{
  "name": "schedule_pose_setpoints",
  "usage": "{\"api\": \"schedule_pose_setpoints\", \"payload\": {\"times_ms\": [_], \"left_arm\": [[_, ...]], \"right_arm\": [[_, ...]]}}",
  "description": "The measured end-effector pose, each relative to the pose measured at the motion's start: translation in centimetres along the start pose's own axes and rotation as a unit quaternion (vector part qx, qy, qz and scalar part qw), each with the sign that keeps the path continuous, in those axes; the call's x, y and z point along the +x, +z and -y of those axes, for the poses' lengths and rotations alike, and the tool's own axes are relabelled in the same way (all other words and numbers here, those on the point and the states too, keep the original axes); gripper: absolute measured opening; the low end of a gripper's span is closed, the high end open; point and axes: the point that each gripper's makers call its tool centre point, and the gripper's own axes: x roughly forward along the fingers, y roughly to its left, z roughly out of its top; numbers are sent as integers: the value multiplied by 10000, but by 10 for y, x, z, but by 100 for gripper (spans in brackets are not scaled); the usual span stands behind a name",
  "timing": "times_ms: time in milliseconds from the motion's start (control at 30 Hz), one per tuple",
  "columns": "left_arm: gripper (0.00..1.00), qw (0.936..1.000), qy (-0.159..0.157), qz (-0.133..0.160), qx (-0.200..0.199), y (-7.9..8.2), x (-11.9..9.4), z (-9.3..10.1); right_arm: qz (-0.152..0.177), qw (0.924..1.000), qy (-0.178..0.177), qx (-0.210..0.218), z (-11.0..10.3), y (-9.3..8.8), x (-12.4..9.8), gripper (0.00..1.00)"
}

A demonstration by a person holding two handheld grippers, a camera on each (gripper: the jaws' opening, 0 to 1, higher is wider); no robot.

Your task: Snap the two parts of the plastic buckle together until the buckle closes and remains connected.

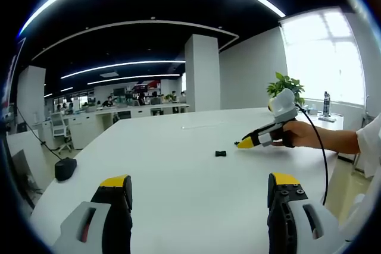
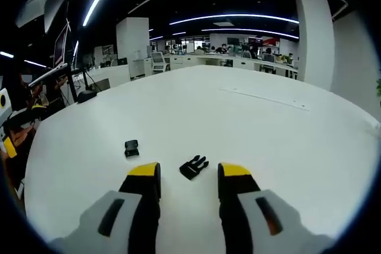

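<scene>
In the right gripper view, the right gripper is hovering low over the white table with its yellow-tipped jaws spread and holding nothing. The pronged buckle part is lying flat on the table in the gap between the jaw tips, touching neither. The socket buckle part is sitting apart from it, just off to the left of the left jaw tip.

In the left gripper view, the left gripper is also standing open and empty, its jaws set wide above bare tabletop. A small dark buckle piece is resting farther out on the table; which part it is cannot be told at this size. Just beside it, a hand is reaching in from the right, pointing the other gripper's tip down at the surface.

The table is stretching wide and mostly bare around both parts, its far edge well away. A black puck-like object is sitting near the left edge. Beyond, an open office is showing desks, a white pillar, a potted plant and a bright window.
</scene>
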Motion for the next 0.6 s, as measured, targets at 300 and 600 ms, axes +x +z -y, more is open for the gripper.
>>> {"api": "schedule_pose_setpoints", "payload": {"times_ms": [300, 600], "left_arm": [[96, 10000, -6, -4, -8, 0, 0, 0], [96, 10000, -12, -10, -16, -1, 1, 0]], "right_arm": [[-31, 10000, -32, 35, 0, -2, 1, 34], [-38, 10000, -44, 70, 1, -4, 1, 32]]}}
